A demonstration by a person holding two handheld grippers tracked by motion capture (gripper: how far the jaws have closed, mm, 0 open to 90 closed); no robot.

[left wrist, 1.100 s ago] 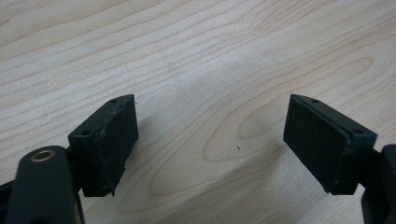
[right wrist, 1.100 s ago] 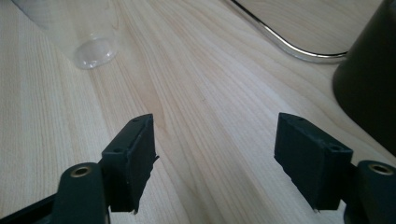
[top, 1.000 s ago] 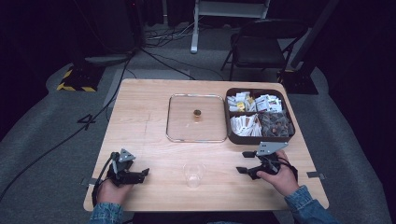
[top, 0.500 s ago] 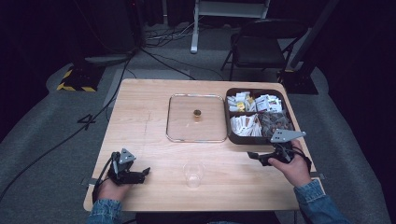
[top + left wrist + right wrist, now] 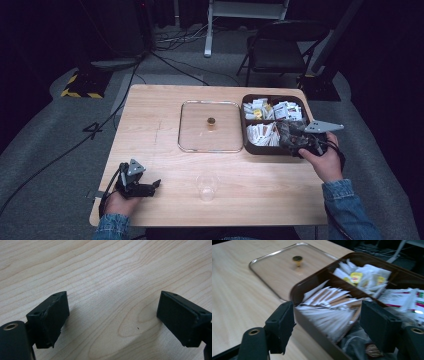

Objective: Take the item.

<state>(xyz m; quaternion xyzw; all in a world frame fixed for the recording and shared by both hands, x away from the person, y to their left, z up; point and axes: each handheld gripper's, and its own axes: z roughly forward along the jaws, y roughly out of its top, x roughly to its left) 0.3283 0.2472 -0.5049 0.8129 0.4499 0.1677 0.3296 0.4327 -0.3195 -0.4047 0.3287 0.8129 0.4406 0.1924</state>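
Taking the brown compartment box (image 5: pixel 272 149) as the landmark: far to its left, at the near-left part of the desk (image 5: pixel 150 125), the left claw (image 5: pixel 150 186) rests released, its jaws spread over bare wood, and is well apart from the box. A clear cup (image 5: pixel 207 186) stands between that claw and the box, nearer the front edge, and the glass lid (image 5: pixel 210 126) lies flat just beside the box's left wall. The right claw (image 5: pixel 292 135) hangs at the box's near-right corner, jaws wide and grasping nothing. In the right gripper view the paper sachets (image 5: pixel 329 307) lie straight ahead between those jaws, their long axis running roughly away from the claw, so the right hand is plainly the nearer one.
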